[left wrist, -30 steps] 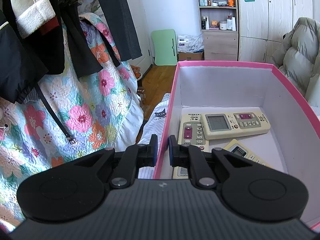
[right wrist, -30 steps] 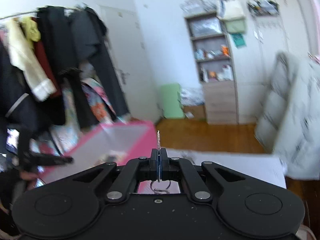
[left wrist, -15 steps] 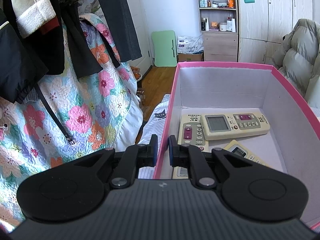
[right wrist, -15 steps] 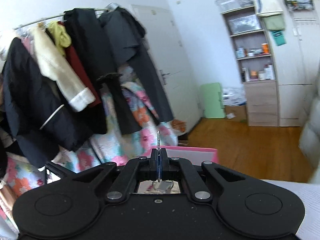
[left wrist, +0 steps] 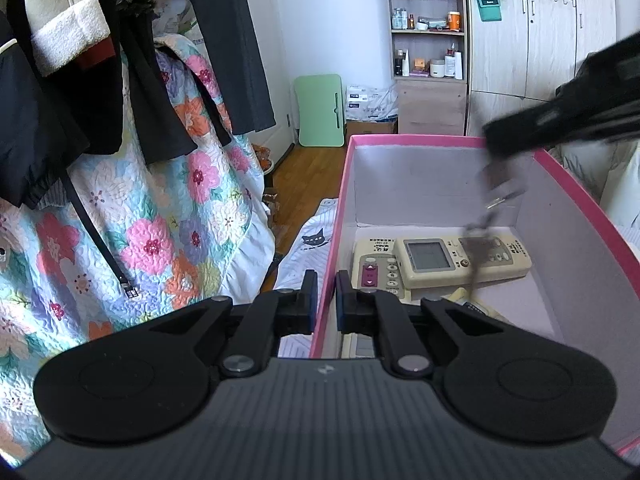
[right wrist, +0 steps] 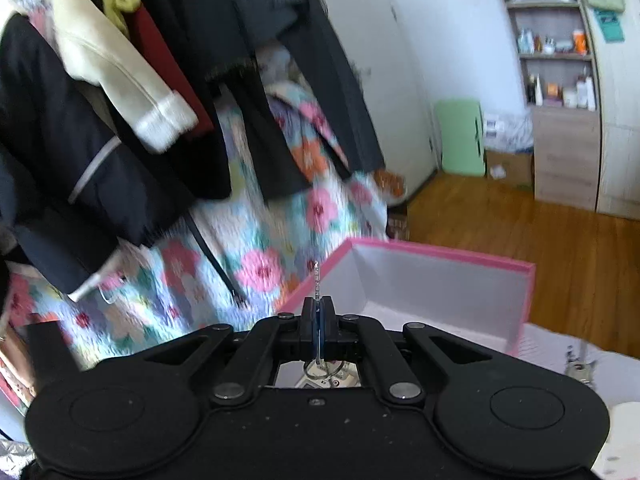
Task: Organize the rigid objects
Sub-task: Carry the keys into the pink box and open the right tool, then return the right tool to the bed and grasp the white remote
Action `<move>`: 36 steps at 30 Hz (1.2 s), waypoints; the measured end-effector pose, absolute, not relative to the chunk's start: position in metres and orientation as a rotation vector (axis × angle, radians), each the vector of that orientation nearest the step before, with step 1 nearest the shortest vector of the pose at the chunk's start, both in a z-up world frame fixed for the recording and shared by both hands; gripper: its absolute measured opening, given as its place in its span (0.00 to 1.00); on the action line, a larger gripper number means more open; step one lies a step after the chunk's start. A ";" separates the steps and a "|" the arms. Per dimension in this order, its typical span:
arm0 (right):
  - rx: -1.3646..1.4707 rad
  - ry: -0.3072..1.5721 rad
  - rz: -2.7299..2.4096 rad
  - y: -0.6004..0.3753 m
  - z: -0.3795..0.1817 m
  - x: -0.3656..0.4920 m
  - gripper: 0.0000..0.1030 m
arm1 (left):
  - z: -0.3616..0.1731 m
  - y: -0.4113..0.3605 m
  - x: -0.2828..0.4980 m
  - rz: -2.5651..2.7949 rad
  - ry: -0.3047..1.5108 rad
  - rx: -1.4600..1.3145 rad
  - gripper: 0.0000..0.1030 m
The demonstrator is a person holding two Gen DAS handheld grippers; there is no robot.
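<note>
A pink box with a white inside holds three cream remote controls: one with a screen, one with magenta buttons, and a third partly hidden. My left gripper is shut on the box's left wall. My right gripper is shut on a thin metal key; the blade pokes up and its ring hangs below. In the left wrist view the right gripper shows as a dark blur over the box's far right corner, with the key bunch dangling inside.
Dark coats and a floral quilt hang close on the left. Beyond the box lie wooden floor, a green folding table and a shelf unit. A pale puffy jacket sits at the right.
My right gripper swung left with the key and now hangs over the pink box, entering the left wrist view at upper right. The left gripper kept still on the wall.
</note>
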State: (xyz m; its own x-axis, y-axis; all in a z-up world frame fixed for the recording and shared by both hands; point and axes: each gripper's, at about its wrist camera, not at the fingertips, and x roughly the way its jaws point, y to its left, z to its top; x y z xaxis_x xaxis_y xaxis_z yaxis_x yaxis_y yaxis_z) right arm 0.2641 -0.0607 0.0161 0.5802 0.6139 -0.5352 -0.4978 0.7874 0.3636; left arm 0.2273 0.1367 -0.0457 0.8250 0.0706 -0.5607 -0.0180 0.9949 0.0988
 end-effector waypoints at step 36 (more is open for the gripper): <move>0.137 0.795 0.263 -0.227 -0.059 0.163 0.42 | -0.050 0.134 0.230 0.047 0.628 0.138 0.09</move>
